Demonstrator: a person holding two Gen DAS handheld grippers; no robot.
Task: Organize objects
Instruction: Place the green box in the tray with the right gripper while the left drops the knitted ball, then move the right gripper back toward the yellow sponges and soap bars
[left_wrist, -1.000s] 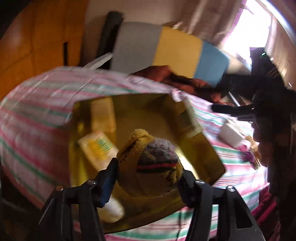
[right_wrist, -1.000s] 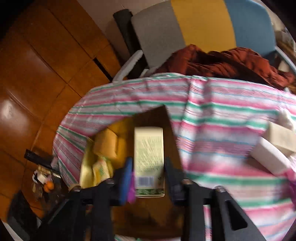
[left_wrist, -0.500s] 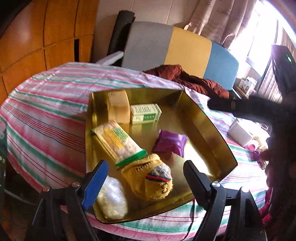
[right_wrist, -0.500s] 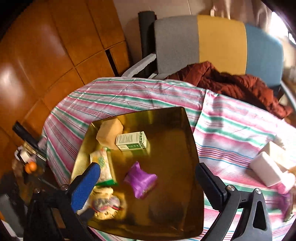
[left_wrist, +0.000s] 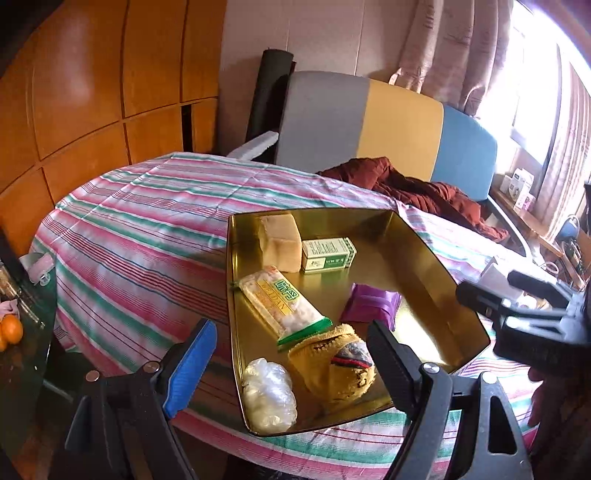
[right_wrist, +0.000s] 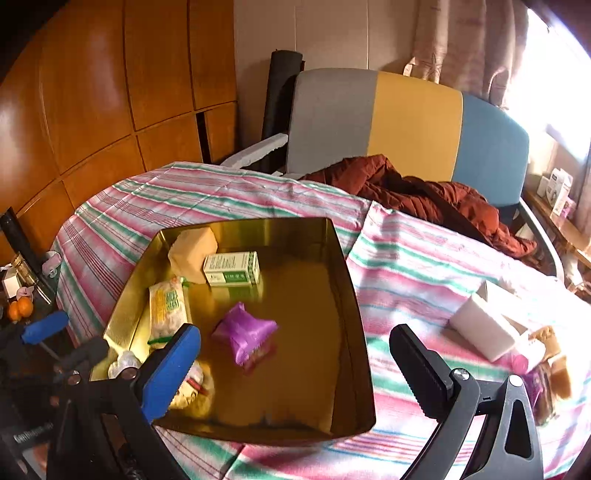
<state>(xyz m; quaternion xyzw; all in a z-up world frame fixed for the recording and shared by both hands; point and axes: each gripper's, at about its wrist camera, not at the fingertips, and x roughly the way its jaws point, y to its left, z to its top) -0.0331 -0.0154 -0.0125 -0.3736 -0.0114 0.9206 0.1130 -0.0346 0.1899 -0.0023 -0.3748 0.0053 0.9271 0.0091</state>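
On striped tablecloth (right_wrist: 424, 266) | gold tray (right_wrist: 347, 295) loaded; white box (right_wrist: 484, 332) lies outside, right | judged light, stiff, to be gripped across narrow faces | left gripper (left_wrist: 291, 350), right gripper (right_wrist: 295, 354) spread wide, nothing held

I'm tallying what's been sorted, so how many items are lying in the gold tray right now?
6: tan block and green box at the far end, snack packet, purple pouch mid-tray, yellow sock and plastic wad nearest.

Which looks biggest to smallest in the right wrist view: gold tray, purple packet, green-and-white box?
1. gold tray, by far.
2. purple packet and green-and-white box: look alike; packet sits nearer, so unranked.
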